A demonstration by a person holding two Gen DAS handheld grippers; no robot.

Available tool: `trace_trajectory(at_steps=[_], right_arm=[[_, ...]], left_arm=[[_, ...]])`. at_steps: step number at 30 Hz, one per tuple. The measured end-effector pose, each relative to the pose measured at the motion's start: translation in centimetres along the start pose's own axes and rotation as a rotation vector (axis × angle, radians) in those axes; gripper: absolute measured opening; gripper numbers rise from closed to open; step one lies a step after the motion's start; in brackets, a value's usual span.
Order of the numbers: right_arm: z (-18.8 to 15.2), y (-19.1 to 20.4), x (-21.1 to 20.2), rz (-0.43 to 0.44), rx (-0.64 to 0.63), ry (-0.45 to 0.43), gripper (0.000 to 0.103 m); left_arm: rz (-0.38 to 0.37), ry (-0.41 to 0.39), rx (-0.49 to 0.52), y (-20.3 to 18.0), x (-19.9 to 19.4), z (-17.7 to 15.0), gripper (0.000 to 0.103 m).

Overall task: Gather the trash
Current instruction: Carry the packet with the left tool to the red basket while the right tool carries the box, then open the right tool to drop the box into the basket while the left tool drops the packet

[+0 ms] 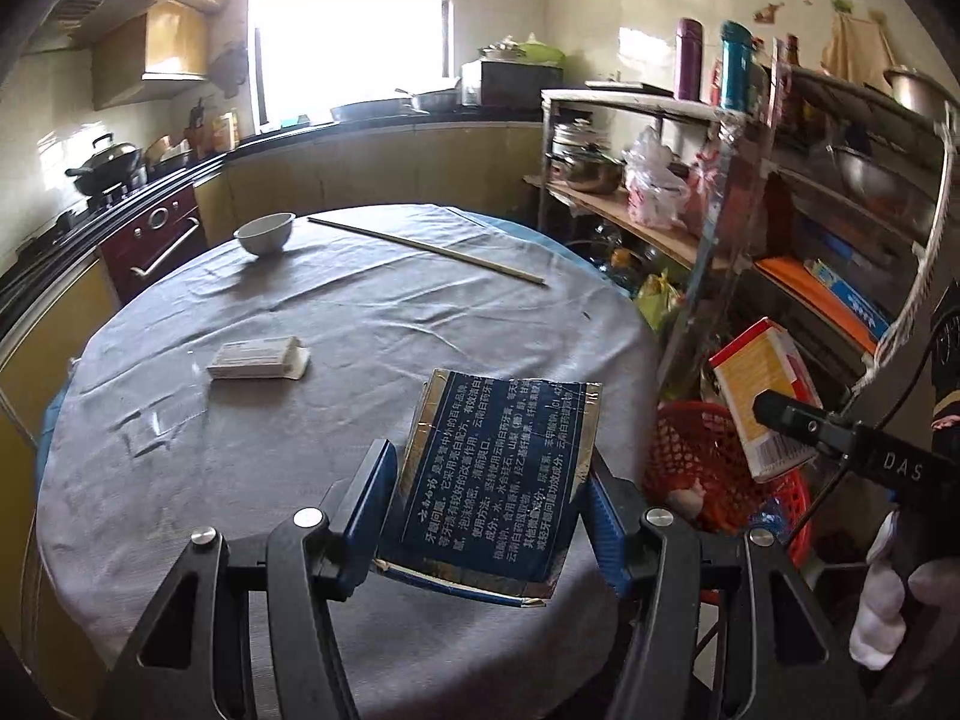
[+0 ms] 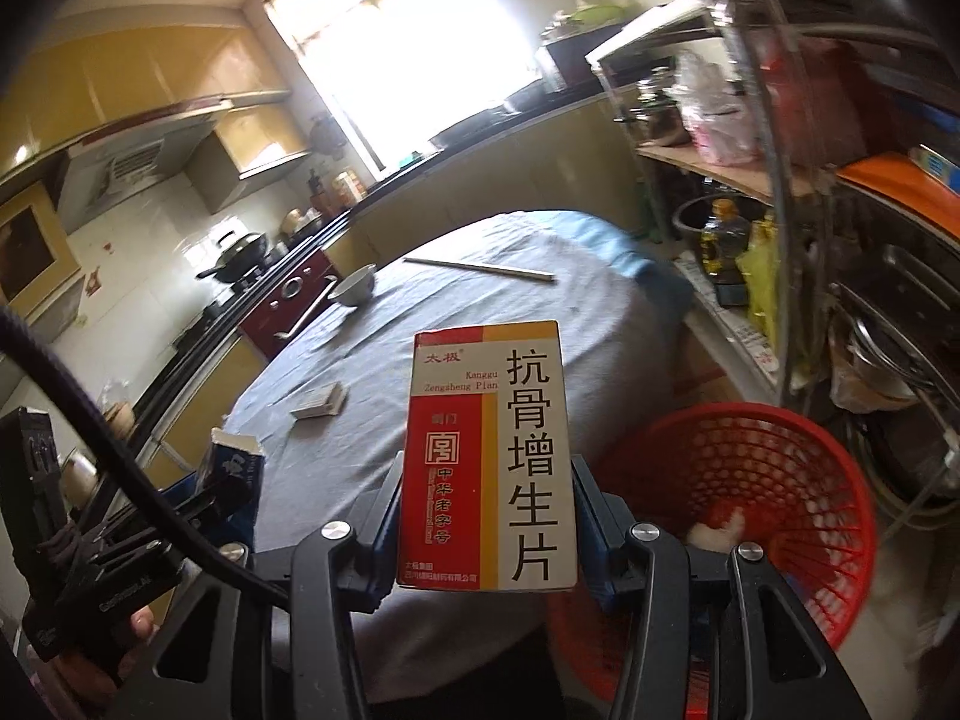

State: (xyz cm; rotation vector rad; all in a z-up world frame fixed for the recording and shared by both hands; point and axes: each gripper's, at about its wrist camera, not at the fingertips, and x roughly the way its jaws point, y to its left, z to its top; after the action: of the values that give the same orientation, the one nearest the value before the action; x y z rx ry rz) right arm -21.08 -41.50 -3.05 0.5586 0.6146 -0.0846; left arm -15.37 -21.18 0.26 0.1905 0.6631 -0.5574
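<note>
Both tongs, left tongs [image 1: 489, 504] and right tongs [image 2: 486, 516], are pinching boxes: a flattened blue foil-lined carton [image 1: 498, 468] and a red-and-white medicine box [image 2: 489, 456]; the red mesh plastic basket [image 2: 780, 480] is waiting beside the desk [image 1: 240, 450], where a small white flat box [image 1: 258, 357] is lying uncollected.

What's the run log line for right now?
left gripper: shut on blue box | right gripper: shut on red-and-white box | red basket: beside table | small white box: on table

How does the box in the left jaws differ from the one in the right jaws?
The blue box is dark blue with white print and silver edges; the red and white box has large black characters. The blue box looks flattened with an open end; the red and white box keeps its shape. Both are cardboard packets clamped in jaws, near the red basket.
</note>
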Motion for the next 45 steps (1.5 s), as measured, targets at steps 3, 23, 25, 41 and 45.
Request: trace_trajectory(at_steps=[3, 23, 25, 41, 45], right_arm=[[-0.2, -2.1, -0.7, -0.026, 0.035, -0.007, 0.051], [-1.8, -9.6, -3.0, -0.096, 0.168, -0.019, 0.052], [-2.2, -10.5, -3.1, -0.106, 0.184, -0.017, 0.052], [-3.3, -15.2, -1.3, -0.142, 0.318, 0.010, 0.055], [-3.2, -16.0, -0.7, -0.145, 0.361, 0.018, 0.056]], left_arm=[[-0.008, 0.009, 0.033, -1.3, 0.5, 0.1, 0.061], [-0.158, 0.069, 0.203, -10.3, 4.6, 1.1, 0.061], [-0.177, 0.090, 0.213, -11.1, 5.2, 1.0, 0.061], [-0.248, 0.169, 0.270, -15.0, 9.1, -0.1, 0.062], [-0.252, 0.178, 0.264, -15.1, 9.9, 0.0, 0.062]])
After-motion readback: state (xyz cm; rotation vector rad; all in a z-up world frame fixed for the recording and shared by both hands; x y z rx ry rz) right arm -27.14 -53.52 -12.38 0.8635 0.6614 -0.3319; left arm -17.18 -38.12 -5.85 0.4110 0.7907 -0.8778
